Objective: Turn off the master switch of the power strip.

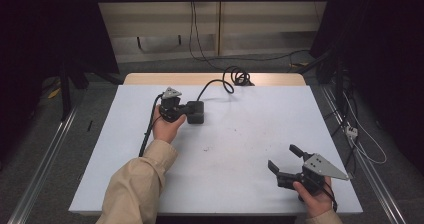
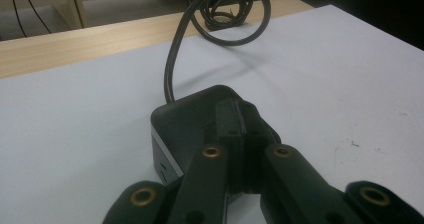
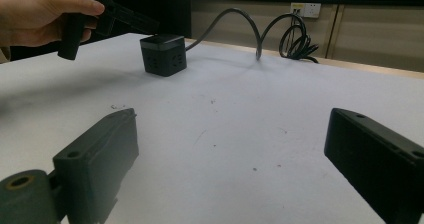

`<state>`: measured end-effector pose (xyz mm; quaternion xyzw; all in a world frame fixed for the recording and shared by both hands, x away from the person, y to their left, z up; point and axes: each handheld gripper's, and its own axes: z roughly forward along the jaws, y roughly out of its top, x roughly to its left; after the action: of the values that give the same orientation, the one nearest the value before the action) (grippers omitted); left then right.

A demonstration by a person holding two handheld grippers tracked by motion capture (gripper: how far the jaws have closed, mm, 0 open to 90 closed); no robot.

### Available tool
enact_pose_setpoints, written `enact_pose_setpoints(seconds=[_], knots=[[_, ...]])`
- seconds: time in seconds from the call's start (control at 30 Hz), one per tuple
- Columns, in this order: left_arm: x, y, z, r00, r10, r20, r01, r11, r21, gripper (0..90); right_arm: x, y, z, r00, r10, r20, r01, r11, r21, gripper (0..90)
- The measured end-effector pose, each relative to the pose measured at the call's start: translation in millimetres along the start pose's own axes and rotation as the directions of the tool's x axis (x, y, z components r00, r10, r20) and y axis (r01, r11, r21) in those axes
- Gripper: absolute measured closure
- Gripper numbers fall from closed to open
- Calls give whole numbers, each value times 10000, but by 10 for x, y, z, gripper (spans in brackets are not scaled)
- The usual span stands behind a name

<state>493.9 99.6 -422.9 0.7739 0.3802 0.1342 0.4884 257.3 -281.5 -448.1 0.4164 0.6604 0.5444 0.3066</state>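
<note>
Pressing on: the left gripper (image 1: 186, 110) rests its tips on the top of the black power cube (image 1: 196, 112), which serves as the landmark for all that follows.
Power cube: stands upright on the white table (image 1: 240, 149), on the left half, toward the far edge; its sockets face the person in the right gripper view.
Left jaws: brought fully together, nothing between them; in the left gripper view the closed tips lie on the cube's top face, perhaps on a button there, though that is too dark to tell.
Cord: the cable (image 1: 220, 83) leaves the cube's far side, arches up and ends in a coil near the table's back edge.
Right gripper (image 1: 286, 162): well apart from the cube, at the near right of the table, jaws standing wide apart and empty.
Risk, slip: the narrow closed tips could slide off the smooth top if the push goes off-centre.
Risk, shift: a slanted push could skid or tip the light cube, since nothing braces it.
Risk, cord: the stiff arch could tug the cube round.
</note>
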Motion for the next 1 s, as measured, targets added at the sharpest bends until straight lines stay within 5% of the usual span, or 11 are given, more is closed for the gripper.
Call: enact_pose_setpoints(seconds=[1.0], knots=[[-3, -27, 47, 9997, 235, 45, -235, 9997, 66, 900, 2, -3, 1, 10000, -26, -19, 26, 10000, -2, 67]])
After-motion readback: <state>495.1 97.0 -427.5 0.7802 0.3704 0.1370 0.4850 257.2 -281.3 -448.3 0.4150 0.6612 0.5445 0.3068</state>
